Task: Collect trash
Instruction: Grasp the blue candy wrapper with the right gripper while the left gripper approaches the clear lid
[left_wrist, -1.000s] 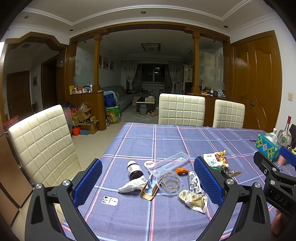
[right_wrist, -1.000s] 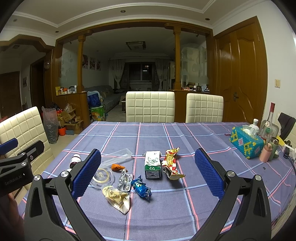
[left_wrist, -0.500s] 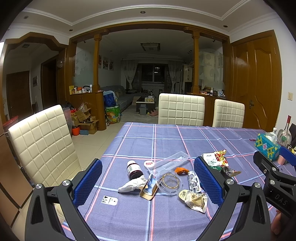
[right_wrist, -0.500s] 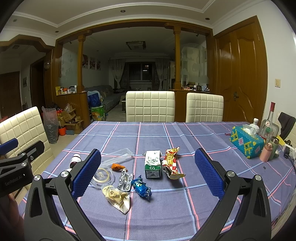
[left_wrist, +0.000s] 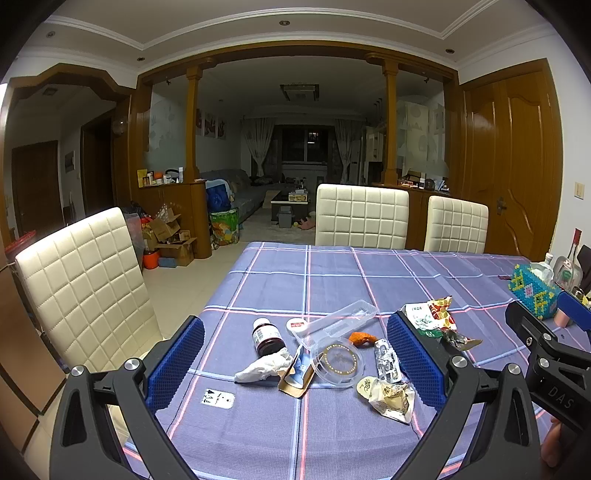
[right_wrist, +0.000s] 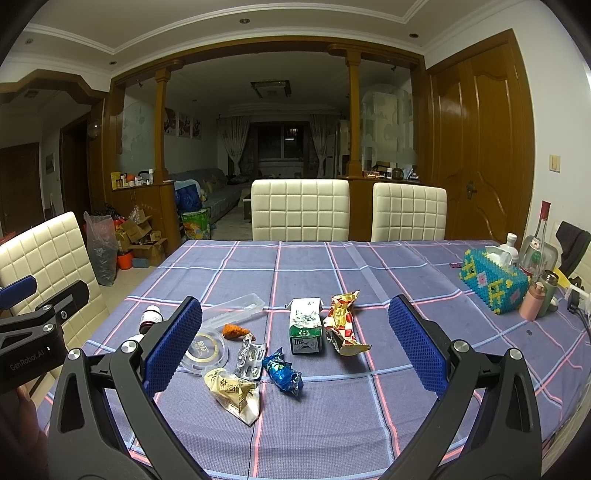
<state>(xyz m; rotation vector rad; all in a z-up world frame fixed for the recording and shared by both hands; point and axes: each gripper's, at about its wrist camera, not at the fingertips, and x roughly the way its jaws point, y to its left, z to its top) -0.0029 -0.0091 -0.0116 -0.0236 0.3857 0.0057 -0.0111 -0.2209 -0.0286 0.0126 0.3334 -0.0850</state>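
Trash lies in a cluster on the blue checked tablecloth (left_wrist: 332, 273). In the left wrist view: a dark pill bottle (left_wrist: 266, 336), a crumpled white tissue (left_wrist: 263, 368), a round clear lid (left_wrist: 337, 363), a clear plastic tray (left_wrist: 338, 322), a blister pack (left_wrist: 386, 361) and a cream wrapper (left_wrist: 389, 398). In the right wrist view: a green-white carton (right_wrist: 305, 325), a red-gold wrapper (right_wrist: 342, 323), a blue wrapper (right_wrist: 283, 373), the cream wrapper (right_wrist: 233, 395). My left gripper (left_wrist: 295, 367) and right gripper (right_wrist: 295, 349) are both open and empty, held above the table's near edge.
A beaded tissue box (right_wrist: 493, 280), bottles (right_wrist: 536, 247) and a pink flask (right_wrist: 532, 301) stand at the table's right end. White padded chairs (right_wrist: 300, 209) stand behind and at the left (left_wrist: 81, 288). Boxes (left_wrist: 166, 240) clutter the floor at the left.
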